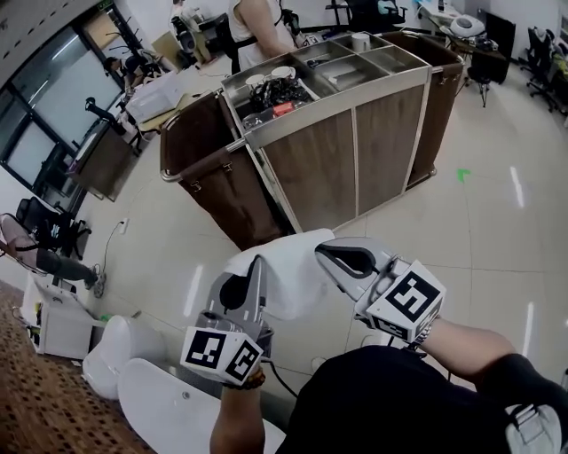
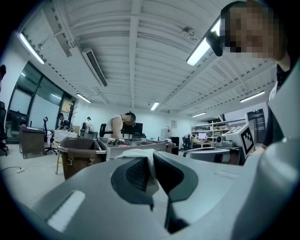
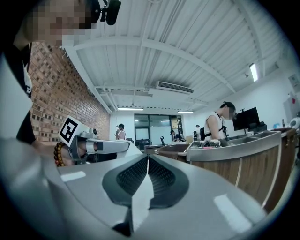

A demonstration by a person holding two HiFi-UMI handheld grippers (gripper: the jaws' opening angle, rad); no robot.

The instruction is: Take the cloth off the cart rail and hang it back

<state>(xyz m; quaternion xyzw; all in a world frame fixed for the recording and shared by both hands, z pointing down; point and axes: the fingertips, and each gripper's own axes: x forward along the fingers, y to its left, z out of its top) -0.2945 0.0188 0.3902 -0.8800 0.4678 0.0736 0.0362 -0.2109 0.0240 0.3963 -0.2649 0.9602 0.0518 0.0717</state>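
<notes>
A white cloth [image 1: 286, 277] hangs stretched between my two grippers, in front of the wood-panelled cart [image 1: 355, 160]. My left gripper [image 1: 257, 264] is shut on its left edge; in the left gripper view the cloth [image 2: 151, 171] is pinched between the jaws of that gripper [image 2: 151, 157]. My right gripper [image 1: 321, 251] is shut on the right edge, where a strip of cloth [image 3: 142, 194] runs down from the closed jaws of the right gripper [image 3: 148, 159]. The cart's chrome rail [image 1: 206, 160] rings a brown bag on its left side, a short way beyond the cloth.
A person [image 1: 257, 27] stands at the cart's far side, over its steel top trays [image 1: 342, 66]. White rounded objects [image 1: 124, 350] lie on the floor at lower left. Desks and chairs [image 1: 541, 53] line the back. A green mark [image 1: 462, 175] is on the tiles.
</notes>
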